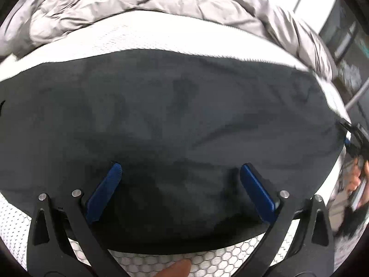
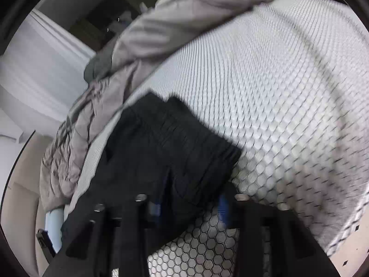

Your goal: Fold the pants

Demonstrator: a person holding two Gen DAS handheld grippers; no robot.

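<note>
Dark pants (image 1: pixel 175 115) lie spread across a white honeycomb-textured mattress (image 1: pixel 161 34). My left gripper (image 1: pixel 182 184) hovers over their near edge, open, with its blue pads (image 1: pixel 106 191) wide apart and nothing held. At the far right edge of that view my right gripper (image 1: pixel 355 143) sits at the pants' end, held by a hand (image 1: pixel 356 180). In the right wrist view the ribbed waistband end of the pants (image 2: pixel 175 143) bunches between the fingers of my right gripper (image 2: pixel 190 205). Its jaws stand apart with a blue pad (image 2: pixel 223 205) beside the fabric edge. The picture is blurred.
A crumpled grey duvet (image 1: pixel 138 2) is heaped along the far side of the mattress (image 2: pixel 276 80) and shows as the duvet (image 2: pixel 161 30) in the right wrist view. A person's fingertip (image 1: pixel 177 267) shows at the bottom. A window and furniture lie beyond the bed.
</note>
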